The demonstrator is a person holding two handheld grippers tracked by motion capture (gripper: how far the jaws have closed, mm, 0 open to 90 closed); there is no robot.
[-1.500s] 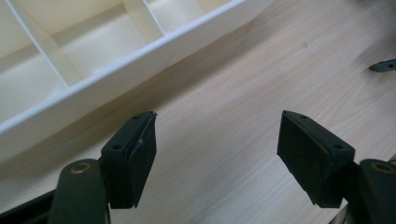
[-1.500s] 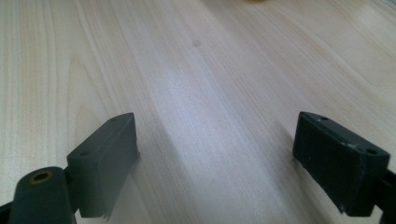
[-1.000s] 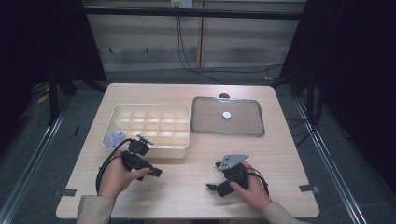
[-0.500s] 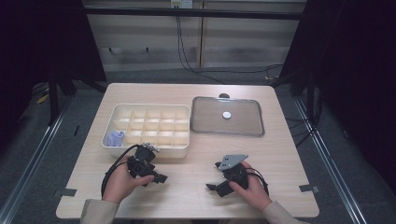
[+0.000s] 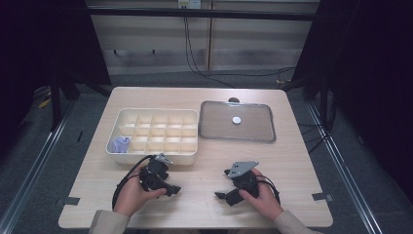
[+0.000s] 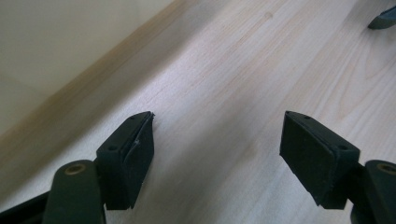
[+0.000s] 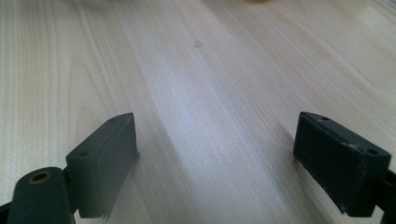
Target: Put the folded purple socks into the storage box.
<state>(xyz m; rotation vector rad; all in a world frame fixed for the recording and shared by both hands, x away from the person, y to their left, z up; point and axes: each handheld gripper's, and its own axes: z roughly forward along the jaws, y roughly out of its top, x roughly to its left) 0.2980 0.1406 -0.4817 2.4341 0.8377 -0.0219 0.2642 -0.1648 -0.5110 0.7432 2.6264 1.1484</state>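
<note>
Tongs rest wide and empty: my left tongs [image 5: 171, 189] and right tongs [image 5: 220, 195] low over the bench [image 5: 204, 209]; I'd approach the compartment box [image 5: 190, 157] squarely.

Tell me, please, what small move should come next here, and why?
Probably reach the right gripper toward the small white piece in the grey tray: both grippers rest open and empty on the table, and the compartment box holds just a purple item.
</note>
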